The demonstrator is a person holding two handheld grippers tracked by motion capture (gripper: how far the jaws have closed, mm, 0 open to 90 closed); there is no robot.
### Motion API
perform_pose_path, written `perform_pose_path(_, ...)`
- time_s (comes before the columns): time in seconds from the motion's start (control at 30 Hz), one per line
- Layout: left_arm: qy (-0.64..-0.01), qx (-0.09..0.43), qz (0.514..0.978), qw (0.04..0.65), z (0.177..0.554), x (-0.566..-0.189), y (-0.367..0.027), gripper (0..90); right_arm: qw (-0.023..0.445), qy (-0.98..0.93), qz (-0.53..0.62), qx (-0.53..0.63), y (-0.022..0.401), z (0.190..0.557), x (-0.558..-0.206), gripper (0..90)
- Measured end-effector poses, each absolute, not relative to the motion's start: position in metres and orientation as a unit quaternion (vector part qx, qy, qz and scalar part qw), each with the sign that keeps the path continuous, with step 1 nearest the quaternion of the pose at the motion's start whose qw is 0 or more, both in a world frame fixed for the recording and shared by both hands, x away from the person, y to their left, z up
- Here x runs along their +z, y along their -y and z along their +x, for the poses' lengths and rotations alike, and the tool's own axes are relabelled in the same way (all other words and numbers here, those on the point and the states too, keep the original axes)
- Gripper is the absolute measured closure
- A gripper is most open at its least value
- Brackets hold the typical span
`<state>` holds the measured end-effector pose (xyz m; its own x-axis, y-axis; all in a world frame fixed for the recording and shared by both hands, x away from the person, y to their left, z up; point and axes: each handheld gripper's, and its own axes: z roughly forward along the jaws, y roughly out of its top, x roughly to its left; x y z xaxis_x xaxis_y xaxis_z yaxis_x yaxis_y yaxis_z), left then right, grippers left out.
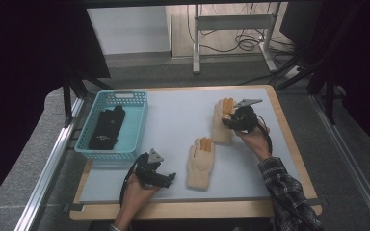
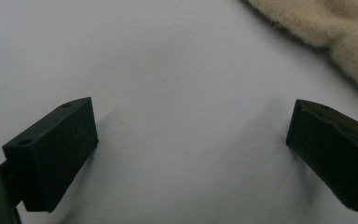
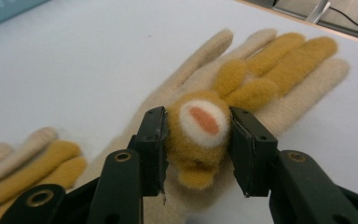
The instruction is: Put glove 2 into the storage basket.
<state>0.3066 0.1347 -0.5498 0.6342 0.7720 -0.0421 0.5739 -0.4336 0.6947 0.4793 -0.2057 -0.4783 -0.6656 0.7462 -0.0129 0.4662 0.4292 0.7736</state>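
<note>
Grasp step in hand: right gripper [image 3: 196, 140] is clamped on the raised mustard-yellow animal patch [image 3: 200, 140] of the far cream glove [image 3: 279, 93], both pads pressed into the fuzzy lump at its sides, jaws part-way closed around it. That glove is seen in the high view [image 1: 220, 126] lying flat, fingers pointing away from the person, at the right far part of the grey table mat [image 1: 173, 115], under the right gripper [image 1: 234, 119]. Second cream glove [image 1: 200, 163] is laid near the front middle of the mat, well apart from the first, fingers also pointing away. Left gripper [image 1: 166, 179] is held low over the mat just left of that second glove, jaws spread wide with nothing between them; in the left gripper view only bare mat is seen between the pads [image 2: 56, 154], with a cream glove edge [image 2: 335, 32] at top right. Turquoise basket [image 1: 89, 144] is placed at the left side of the table, a black glove [image 1: 107, 127] already inside. Judged next: the gripped glove is to be lifted clear by the patch and carried leftward to the basket; grip on soft pile alone could slip, so a steady lift is called for.
</note>
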Motion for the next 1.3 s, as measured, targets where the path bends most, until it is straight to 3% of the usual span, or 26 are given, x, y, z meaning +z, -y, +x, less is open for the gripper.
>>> perform_pose_path(0.3,-0.403,0.142,0.835,0.347,0.307,-0.550,-0.135,2.0,0.180,-0.812,0.369,0.415,0.210,0.456,-0.453,57.9)
perform_pose_path(0.5,-0.403,0.142,0.835,0.346,0.307,-0.550,-0.135,2.0,0.153,-0.803,0.377,0.436,0.208,0.435,-0.445,57.8)
perform_pose_path(1.03,-0.402,0.144,0.835,0.347,0.307,-0.550,-0.135,2.1,0.104,-0.807,0.371,0.447,0.183,0.368,-0.453,57.6)
perform_pose_path(1.3,-0.404,0.144,0.834,0.347,0.307,-0.550,-0.135,2.1,0.103,-0.816,0.365,0.435,0.162,0.337,-0.461,57.6)
